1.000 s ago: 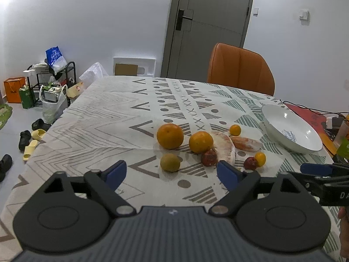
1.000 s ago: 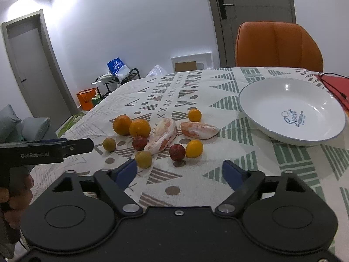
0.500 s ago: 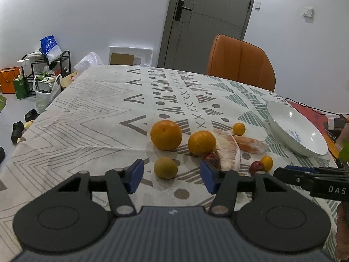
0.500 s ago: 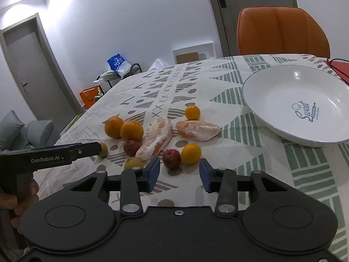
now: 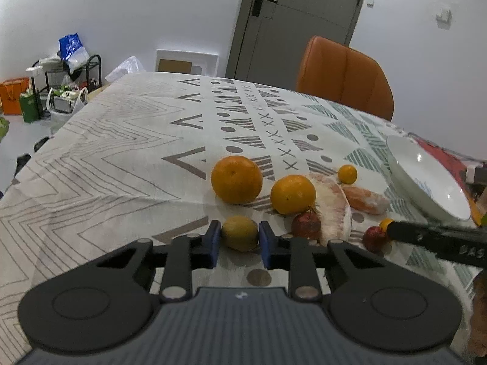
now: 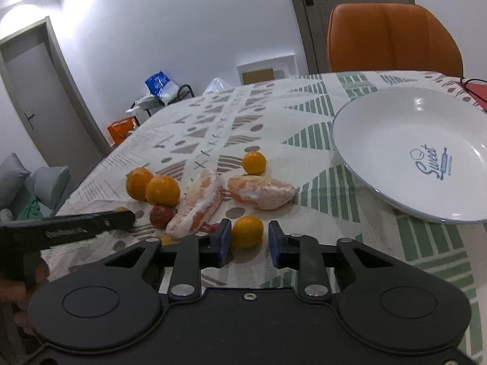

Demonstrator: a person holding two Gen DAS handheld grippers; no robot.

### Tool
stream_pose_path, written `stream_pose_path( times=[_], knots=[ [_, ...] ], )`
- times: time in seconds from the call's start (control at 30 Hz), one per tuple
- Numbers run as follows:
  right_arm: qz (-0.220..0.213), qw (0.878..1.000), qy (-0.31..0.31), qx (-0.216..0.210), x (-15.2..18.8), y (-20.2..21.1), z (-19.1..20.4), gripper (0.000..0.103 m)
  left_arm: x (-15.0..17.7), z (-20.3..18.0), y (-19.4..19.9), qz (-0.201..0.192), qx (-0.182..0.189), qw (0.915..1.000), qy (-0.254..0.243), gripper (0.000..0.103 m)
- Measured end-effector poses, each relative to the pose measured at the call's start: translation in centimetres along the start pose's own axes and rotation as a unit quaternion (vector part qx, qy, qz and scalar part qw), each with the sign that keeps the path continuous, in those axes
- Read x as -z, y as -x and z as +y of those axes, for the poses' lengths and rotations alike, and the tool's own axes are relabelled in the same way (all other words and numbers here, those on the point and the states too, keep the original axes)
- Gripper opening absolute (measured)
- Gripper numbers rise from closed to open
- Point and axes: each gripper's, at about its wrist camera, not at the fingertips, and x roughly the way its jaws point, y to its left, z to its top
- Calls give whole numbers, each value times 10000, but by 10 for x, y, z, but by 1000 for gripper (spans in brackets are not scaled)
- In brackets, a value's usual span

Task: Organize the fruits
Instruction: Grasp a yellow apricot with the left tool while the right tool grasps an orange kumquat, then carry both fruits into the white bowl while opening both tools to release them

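My left gripper (image 5: 239, 240) is shut on a yellow-green fruit (image 5: 239, 231) that rests on the patterned tablecloth (image 5: 121, 164); both blue pads touch its sides. My right gripper (image 6: 249, 240) is open around a small orange (image 6: 246, 230): the left pad touches it and a narrow gap shows on the right. Behind lie two large oranges (image 5: 236, 179) (image 5: 292, 194), two peeled pomelo segments (image 6: 197, 205) (image 6: 261, 191), a dark red fruit (image 6: 161, 215) and another small orange (image 6: 254, 162). The white bowl (image 6: 395, 140) stands empty at the right.
An orange chair (image 5: 344, 76) stands at the table's far side, in front of a grey door (image 5: 292, 18). A red mat with a cable (image 5: 441, 158) lies beyond the bowl. Bags and a rack (image 5: 61, 85) stand on the floor to the left.
Both grippers have moved forward and down to the fruit and narrowed from wide open. The left one has closed onto the yellow-green fruit; the right one has come around the small orange.
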Motion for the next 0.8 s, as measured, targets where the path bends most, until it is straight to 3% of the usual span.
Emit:
stream_pose_path(
  times=[0.27, 0.8],
  knots=[
    [-39, 9999, 68, -72, 0, 0, 2, 20, -6, 0, 13, -197, 26, 9998, -44, 25],
    [-727, 9972, 8, 169, -18, 59, -20, 20, -21, -41, 27, -508, 307, 9976, -349, 25]
  ],
)
